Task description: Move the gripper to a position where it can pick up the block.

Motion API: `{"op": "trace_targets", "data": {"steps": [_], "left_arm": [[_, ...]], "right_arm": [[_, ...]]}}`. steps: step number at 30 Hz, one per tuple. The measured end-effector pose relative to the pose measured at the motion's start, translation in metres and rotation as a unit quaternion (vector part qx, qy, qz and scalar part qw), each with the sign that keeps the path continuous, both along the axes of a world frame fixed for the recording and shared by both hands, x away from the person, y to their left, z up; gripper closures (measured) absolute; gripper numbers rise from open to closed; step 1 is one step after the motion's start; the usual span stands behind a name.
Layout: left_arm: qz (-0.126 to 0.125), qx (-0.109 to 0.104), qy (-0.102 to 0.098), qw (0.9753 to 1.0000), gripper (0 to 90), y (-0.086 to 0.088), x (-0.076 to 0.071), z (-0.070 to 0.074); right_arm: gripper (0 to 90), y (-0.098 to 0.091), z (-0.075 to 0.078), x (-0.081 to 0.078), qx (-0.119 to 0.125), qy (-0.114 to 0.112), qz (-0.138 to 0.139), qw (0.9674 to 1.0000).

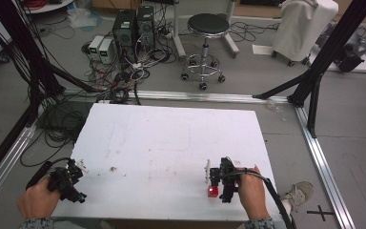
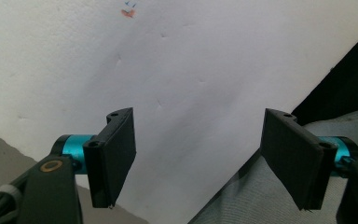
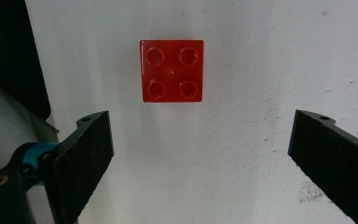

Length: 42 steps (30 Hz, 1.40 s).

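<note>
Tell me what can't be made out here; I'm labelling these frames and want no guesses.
- Red brick: right gripper view shows its studded top; height and sides hidden. In the high view the right gripper partly covers it.
- Coloured marks on the table: left gripper view, cut by the top edge, too small to read.
- Left gripper: high view, too small to judge its opening.

High view overlooks table (image 1: 171, 143); both gripper views face it closely.

glossy red plastic brick (image 3: 171, 71); matt white tabletop (image 3: 242, 154)
</note>
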State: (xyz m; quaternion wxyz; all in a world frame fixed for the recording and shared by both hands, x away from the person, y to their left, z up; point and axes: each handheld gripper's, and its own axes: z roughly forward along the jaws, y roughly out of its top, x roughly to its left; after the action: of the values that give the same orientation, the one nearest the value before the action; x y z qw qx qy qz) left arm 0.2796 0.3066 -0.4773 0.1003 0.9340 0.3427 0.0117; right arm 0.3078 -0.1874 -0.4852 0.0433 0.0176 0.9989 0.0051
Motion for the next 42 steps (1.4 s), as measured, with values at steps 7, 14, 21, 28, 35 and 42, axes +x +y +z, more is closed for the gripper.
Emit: {"op": "trace_targets", "data": {"steps": [7,14,21,28,35,42], "left_arm": [[0.001,-0.001,-0.001,1.0000,26.9,0.000,0.000,0.000],[0.000,0.000,0.000,1.0000,26.9,0.000,0.000,0.000],[-0.002,0.001,0.002,1.0000,26.9,0.000,0.000,0.000],[0.004,-0.003,0.002,1.0000,26.9,0.000,0.000,-0.001],[0.004,-0.002,0.002,1.0000,26.8,-0.001,0.000,-0.001],[0.000,-0.002,0.002,1.0000,26.8,0.000,0.000,-0.001]], "right_arm": [[5.9,0.005,-0.005,-0.001,-0.002,0.003,0.003,1.0000],[5.9,0.011,-0.011,-0.002,-0.006,0.007,0.008,0.9999],[5.9,0.017,-0.018,-0.002,-0.015,0.011,0.011,0.9998],[5.9,0.024,-0.027,-0.002,-0.018,0.020,0.012,0.9996],[5.9,0.026,-0.029,-0.002,-0.019,0.023,0.014,0.9995],[5.9,0.026,-0.030,-0.002,-0.022,0.022,0.017,0.9994]]}}
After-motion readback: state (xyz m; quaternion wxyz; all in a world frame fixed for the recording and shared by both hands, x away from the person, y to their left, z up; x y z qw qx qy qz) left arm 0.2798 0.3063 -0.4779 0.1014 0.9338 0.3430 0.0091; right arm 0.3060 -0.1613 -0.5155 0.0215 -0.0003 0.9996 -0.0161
